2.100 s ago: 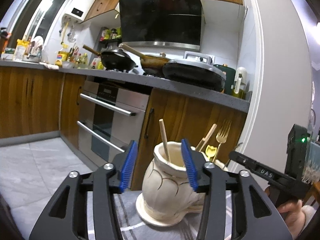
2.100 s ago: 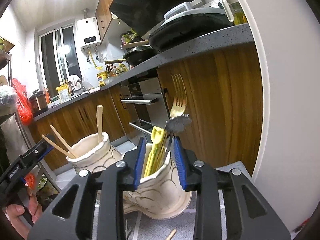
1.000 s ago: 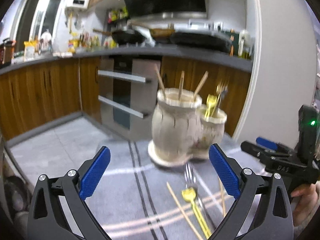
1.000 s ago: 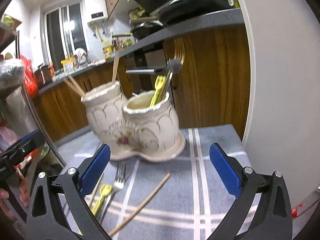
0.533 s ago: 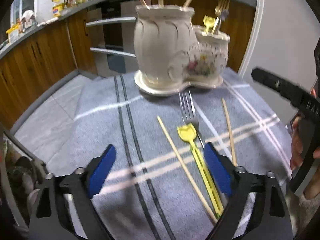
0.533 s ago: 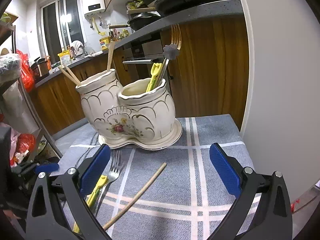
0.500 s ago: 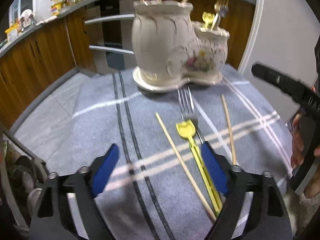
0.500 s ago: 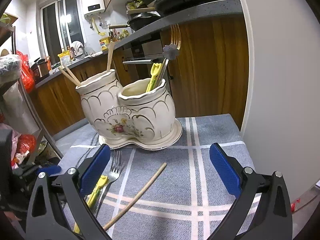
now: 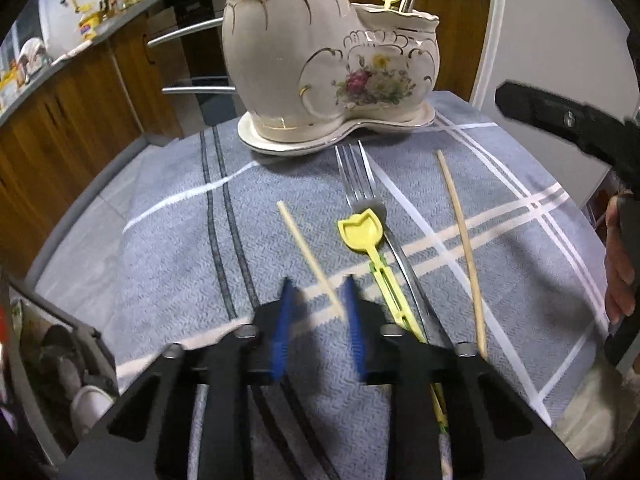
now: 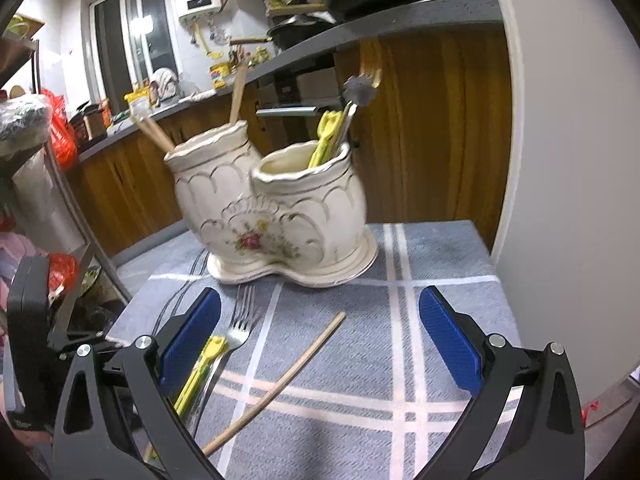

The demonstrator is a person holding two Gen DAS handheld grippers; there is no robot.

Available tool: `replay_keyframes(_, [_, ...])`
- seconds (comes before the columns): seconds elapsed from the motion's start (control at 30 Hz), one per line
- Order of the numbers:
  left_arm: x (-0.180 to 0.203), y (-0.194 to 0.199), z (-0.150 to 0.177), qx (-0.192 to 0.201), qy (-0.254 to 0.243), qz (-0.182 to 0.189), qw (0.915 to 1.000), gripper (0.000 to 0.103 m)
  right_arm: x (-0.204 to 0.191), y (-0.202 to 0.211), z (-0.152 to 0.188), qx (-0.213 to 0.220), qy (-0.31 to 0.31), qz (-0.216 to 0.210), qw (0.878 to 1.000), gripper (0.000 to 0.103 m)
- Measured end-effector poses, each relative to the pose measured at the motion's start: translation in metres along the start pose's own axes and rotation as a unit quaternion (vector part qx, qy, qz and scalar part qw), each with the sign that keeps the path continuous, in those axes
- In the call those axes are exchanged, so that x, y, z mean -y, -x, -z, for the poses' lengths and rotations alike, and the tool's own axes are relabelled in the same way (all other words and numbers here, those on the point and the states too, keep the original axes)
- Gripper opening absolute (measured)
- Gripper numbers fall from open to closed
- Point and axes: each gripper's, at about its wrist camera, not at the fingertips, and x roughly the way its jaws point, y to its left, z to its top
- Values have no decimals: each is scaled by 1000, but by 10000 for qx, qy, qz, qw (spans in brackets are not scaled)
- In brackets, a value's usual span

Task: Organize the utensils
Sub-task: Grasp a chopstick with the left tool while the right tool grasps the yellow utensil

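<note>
Left wrist view — pale chopstick [image 9: 310, 256] end between narrowed, not yet touching jaws, right jaws wide, empty.

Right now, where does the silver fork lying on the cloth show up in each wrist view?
Left wrist: silver fork at centre, tines toward the ceramic holder, handle running under the yellow tulip-ended utensil.
Right wrist: fork lower left, just in front of the holder's base, beside the left blue pad.
Shared landmark: the holder's rose decal.
</note>
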Motion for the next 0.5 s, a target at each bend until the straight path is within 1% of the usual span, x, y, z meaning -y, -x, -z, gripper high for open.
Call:
replay_keyframes(0.03, [-1,0,0,15,-36,-38,10000,9,-3,-2,1,-68,51,-46,10000,98])
replay_keyframes(0.1, [-3,-1,-3,37,-71,-43,10000,8,-10,-5,4,-185,205,-93,9996,97])
replay_keyframes(0.17, [-7,-1,-3,37,-25,-2,10000,6,-18,-7,8,-294,357,-157,9988,94])
replay_keyframes(0.2, [-10,0,-4,37,34,37,10000,5,-23,-8,10,-370,433,-224,9981,90])
replay_keyframes(0.23, [-13,1,-5,57,110,88,9999,5,-28,-9,13,-459,503,-307,9972,85])
replay_keyframes(0.27, [-18,3,-6,92,184,116,9997,5,-34,-9,16,-535,557,-377,9963,82])
replay_keyframes(0.33, [-28,11,-8,204,336,168,9991,5,-45,-10,21,-702,655,-539,9939,66])
replay_keyframes(0.37, [-32,14,-9,255,400,198,9987,5,-50,-10,23,-773,692,-618,9927,61])
replay_keyframes(0.4, [-37,17,-10,296,475,231,9982,5,-59,-11,27,-883,743,-746,9905,53])
replay_keyframes(0.43, [-39,19,-9,316,513,257,9979,5,-66,-11,30,-981,786,-828,9886,44])
replay_keyframes(0.5, [-44,22,-9,364,587,337,9970,5,-80,-12,35,-1153,896,-937,9848,34])
